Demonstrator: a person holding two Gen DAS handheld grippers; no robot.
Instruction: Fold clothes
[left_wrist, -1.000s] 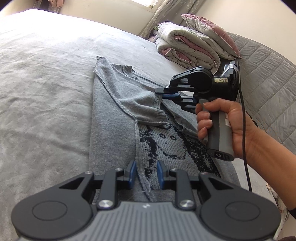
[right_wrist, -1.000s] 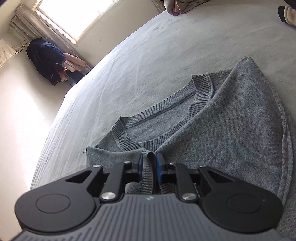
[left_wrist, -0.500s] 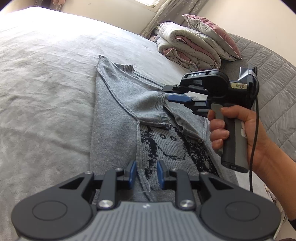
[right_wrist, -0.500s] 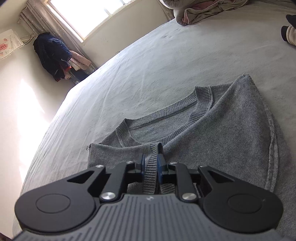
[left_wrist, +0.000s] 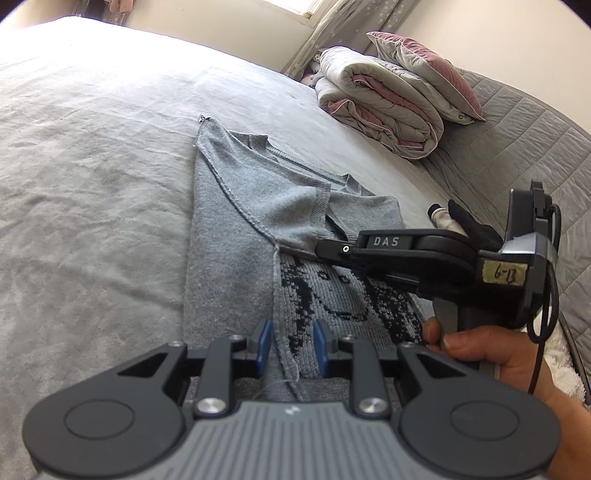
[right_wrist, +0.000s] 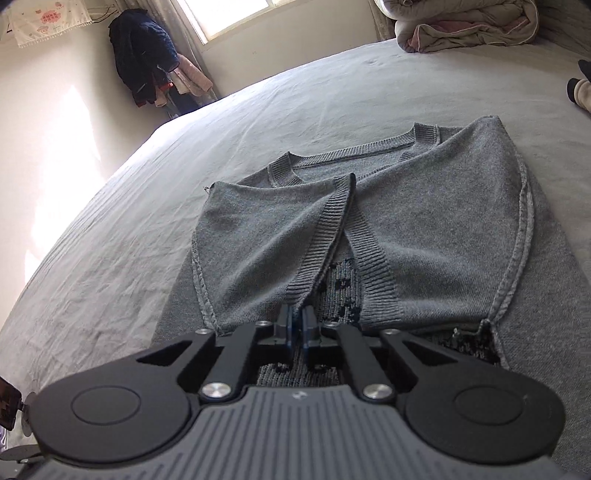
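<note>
Right gripper (right_wrist: 295, 325): jaws nearly closed at left sleeve cuff (right_wrist: 314, 258), grasp unclear. Left gripper (left_wrist: 290, 343): released, straddling sweater (left_wrist: 229, 266) hem seam. Sweater: flat on bed (left_wrist: 92, 166), sleeves folded inward.

Definitely a bedroom in somebody's home. Big bed (left_wrist: 92, 177) with a wrinkly grey sheet, rolled-up duvet (left_wrist: 380, 110) and a pillow (left_wrist: 428, 70) stacked by the quilted headboard (left_wrist: 535, 155). Sunny window (right_wrist: 229, 14) with curtains, plus jackets (right_wrist: 144, 55) hanging in the corner next to it.
</note>
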